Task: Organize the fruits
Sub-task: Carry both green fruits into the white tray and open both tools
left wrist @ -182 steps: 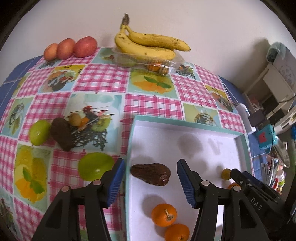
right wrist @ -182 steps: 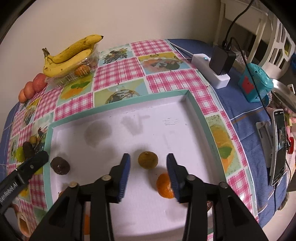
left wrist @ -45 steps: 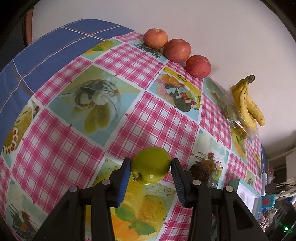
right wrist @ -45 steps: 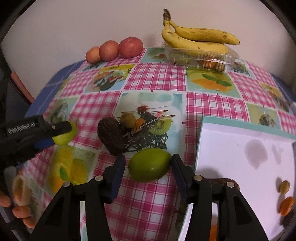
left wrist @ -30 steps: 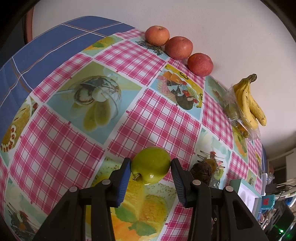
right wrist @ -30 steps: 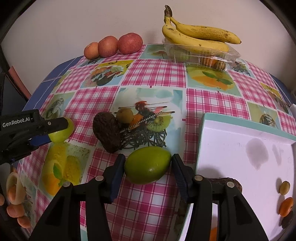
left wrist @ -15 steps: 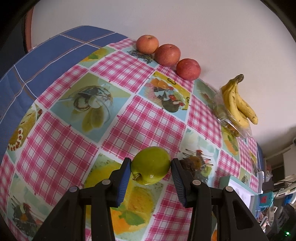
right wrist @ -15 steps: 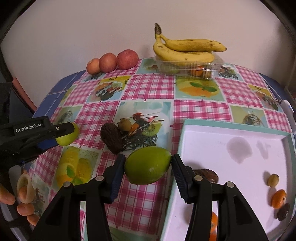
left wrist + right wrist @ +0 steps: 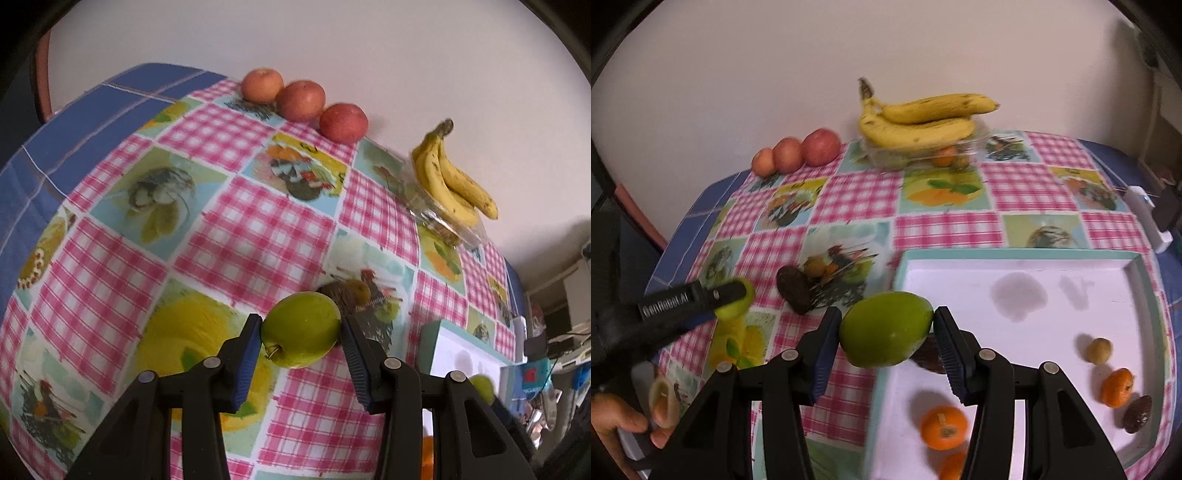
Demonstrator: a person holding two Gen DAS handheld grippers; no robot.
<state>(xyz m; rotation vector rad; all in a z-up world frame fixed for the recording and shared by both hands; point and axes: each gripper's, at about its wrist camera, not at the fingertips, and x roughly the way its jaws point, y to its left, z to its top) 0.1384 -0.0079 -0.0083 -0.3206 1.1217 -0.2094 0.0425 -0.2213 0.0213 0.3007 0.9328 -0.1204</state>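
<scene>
The white tray holds mandarins; beside it, each gripper's fingers clamp a green fruit.

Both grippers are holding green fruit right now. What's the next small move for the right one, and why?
Probably carry the right gripper a little further right and set its green mango down on bare tray floor. The fingers already clamp it in the air, just at the tray's left edge, and the oranges and dark fruit lie nearer the front and right side, so the middle is free.
</scene>
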